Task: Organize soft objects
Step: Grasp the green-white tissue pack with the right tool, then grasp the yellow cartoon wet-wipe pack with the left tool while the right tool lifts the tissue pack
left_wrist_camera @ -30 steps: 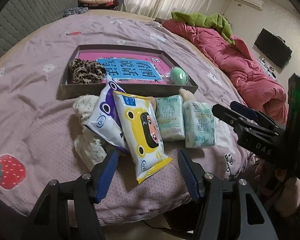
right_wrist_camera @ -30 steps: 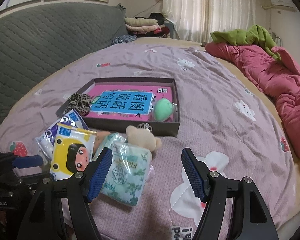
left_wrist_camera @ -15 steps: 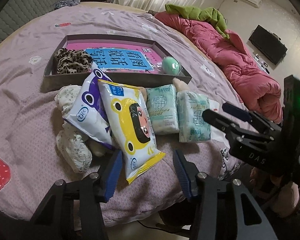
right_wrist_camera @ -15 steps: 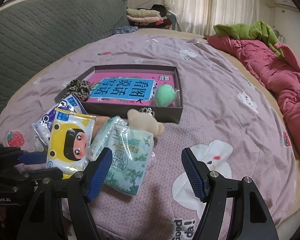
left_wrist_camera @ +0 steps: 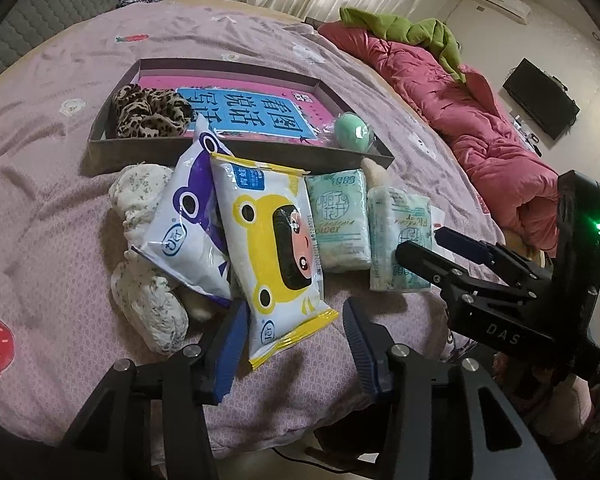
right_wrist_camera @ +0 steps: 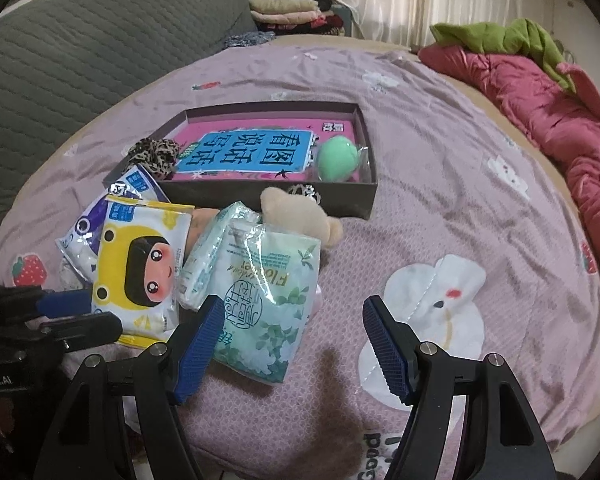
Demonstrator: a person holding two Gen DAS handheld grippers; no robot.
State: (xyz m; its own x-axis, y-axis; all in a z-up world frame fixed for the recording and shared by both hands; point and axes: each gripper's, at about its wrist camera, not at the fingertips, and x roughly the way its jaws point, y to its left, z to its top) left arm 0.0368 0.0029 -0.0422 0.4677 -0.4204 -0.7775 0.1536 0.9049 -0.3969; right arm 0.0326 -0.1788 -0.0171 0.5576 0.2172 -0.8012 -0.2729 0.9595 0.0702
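On the purple bedspread lie a yellow wipes pack (left_wrist_camera: 276,248), a purple-and-white wipes pack (left_wrist_camera: 188,224), two pale green tissue packs (left_wrist_camera: 338,224) (left_wrist_camera: 400,240), a floral white cloth (left_wrist_camera: 144,304) and a beige plush toy (right_wrist_camera: 296,216). My left gripper (left_wrist_camera: 294,312) stands open, its blue fingers either side of the yellow pack's near end. My right gripper (right_wrist_camera: 293,308) is open wide over the near end of the right tissue pack (right_wrist_camera: 260,304), its left finger above that pack's corner. Behind the packs, a dark shallow box (left_wrist_camera: 236,156) holds a leopard scrunchie (left_wrist_camera: 148,112), a green egg-shaped sponge (left_wrist_camera: 354,132) and a pink book.
A crumpled pink quilt (left_wrist_camera: 460,120) with a green garment on it lies along the bed's right side. A grey quilted headboard (right_wrist_camera: 80,52) rises at the left. Folded clothes (right_wrist_camera: 292,8) are stacked beyond the bed. The bed's edge is just below both grippers.
The left gripper's jaws have narrowed around the yellow pack's near end, and its view has tipped down onto the packs. The right gripper has sunk a little toward the tissue pack.
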